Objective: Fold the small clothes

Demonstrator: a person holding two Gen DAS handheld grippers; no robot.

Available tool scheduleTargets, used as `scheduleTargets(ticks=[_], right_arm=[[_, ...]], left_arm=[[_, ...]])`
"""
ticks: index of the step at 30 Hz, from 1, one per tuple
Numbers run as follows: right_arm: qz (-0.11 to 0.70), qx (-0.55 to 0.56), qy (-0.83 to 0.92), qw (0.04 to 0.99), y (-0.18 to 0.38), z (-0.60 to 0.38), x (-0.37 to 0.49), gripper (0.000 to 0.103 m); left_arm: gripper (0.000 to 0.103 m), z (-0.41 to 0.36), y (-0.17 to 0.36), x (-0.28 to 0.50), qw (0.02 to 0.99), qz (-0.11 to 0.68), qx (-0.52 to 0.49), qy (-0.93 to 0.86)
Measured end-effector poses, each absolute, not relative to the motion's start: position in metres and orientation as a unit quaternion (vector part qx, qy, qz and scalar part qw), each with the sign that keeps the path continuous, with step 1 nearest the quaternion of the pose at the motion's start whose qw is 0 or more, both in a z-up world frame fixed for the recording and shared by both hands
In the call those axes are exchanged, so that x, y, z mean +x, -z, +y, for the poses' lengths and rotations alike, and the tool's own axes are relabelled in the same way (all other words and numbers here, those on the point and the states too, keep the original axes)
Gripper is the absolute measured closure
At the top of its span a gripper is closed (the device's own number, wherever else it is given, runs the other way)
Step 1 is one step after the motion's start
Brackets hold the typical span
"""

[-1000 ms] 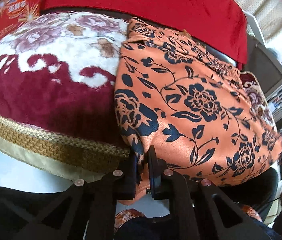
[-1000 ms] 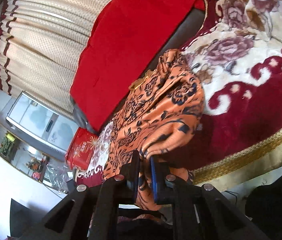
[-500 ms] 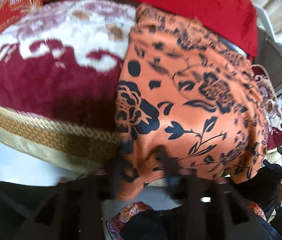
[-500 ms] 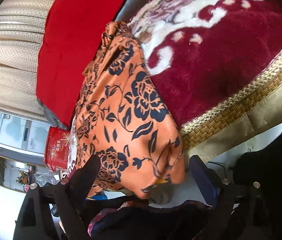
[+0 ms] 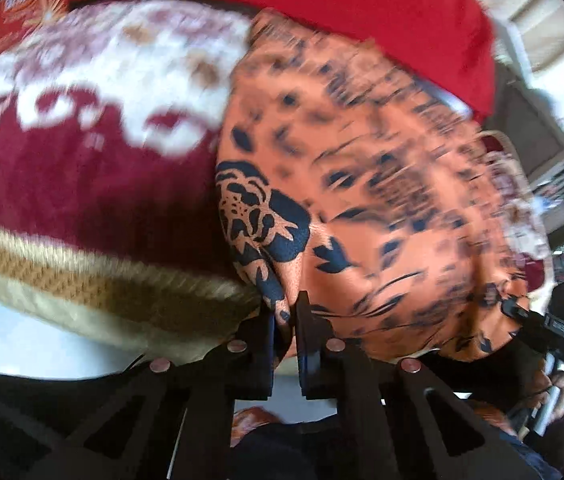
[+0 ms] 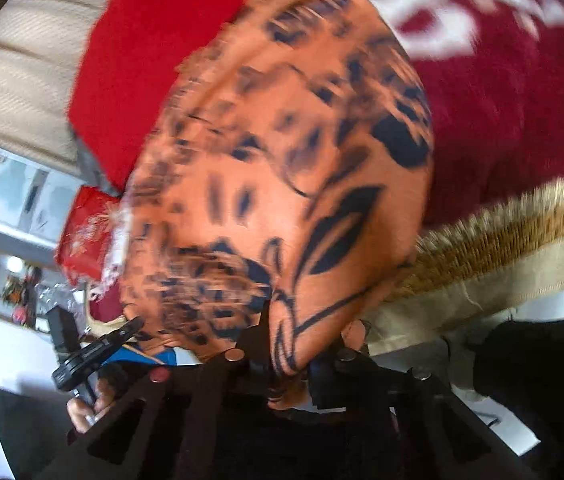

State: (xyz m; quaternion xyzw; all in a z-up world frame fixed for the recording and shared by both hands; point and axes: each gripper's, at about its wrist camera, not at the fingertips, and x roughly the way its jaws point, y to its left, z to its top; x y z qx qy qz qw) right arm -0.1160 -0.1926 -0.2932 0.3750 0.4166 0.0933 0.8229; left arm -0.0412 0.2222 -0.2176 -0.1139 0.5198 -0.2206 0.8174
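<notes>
An orange garment with a dark blue flower print [image 5: 362,184] lies over the near edge of a dark red plush blanket [image 5: 62,184]. My left gripper [image 5: 285,320] is shut on the garment's near left corner. In the right wrist view the same garment [image 6: 282,168] fills the middle. My right gripper [image 6: 286,364] has closed on its near edge, with cloth bunched between the jaws. Both views are blurred by motion. The other gripper shows at the edge of each view.
The blanket has a woven gold border [image 5: 82,280] along its near edge and white flower patterns. A bright red cloth [image 5: 322,8] lies behind the garment. A red printed bag [image 5: 22,8] sits at the far left. Cream curtains [image 6: 22,60] hang behind.
Half a second ago both grippers were open with the garment loose. Both have closed again on the garment's near edge. The cameras are moving fast.
</notes>
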Motion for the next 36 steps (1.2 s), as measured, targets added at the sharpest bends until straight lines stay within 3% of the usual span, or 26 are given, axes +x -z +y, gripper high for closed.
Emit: scheduleTargets(ticks=[7,12,16,22,28,30,31,32,36], right_arm=[[0.291,0.382,-0.148,0.865,0.201,-0.225,-0.103,0.090],[0.240,0.394,-0.127,0.878,0.162,-0.256,-0.026,0.090],[0.233,0.440,-0.094,0.862,0.169,-0.289,0.066,0.090],[0.249,0.555,-0.078,0.790,0.231,-0.338,0.167,0.086],[0.289,0.628,-0.145,0.708,0.262,-0.364,0.223,0.072],[0.306,0.618,-0.163,0.705,0.251,-0.360,0.222,0.053],[0.312,0.609,-0.174,0.709,0.243,-0.358,0.220,0.032],[0.313,0.600,-0.181,0.714,0.238,-0.355,0.219,0.027],[0.333,0.574,-0.187,0.725,0.224,-0.343,0.208,0.027]], left_arm=[[0.094,0.232,0.139,0.002,0.840,0.446,-0.161,0.264],[0.094,0.221,0.105,0.092,0.857,0.423,-0.178,0.235],[0.094,0.198,0.108,0.184,0.855,0.428,-0.201,0.211],[0.094,0.169,0.169,0.289,0.832,0.479,-0.225,0.166],[0.094,0.191,0.215,0.322,0.788,0.499,-0.321,0.163],[0.094,0.196,0.221,0.323,0.774,0.503,-0.349,0.158],[0.094,0.196,0.220,0.324,0.771,0.506,-0.353,0.158],[0.094,0.196,0.216,0.325,0.776,0.502,-0.349,0.158],[0.093,0.195,0.195,0.317,0.804,0.475,-0.325,0.147]])
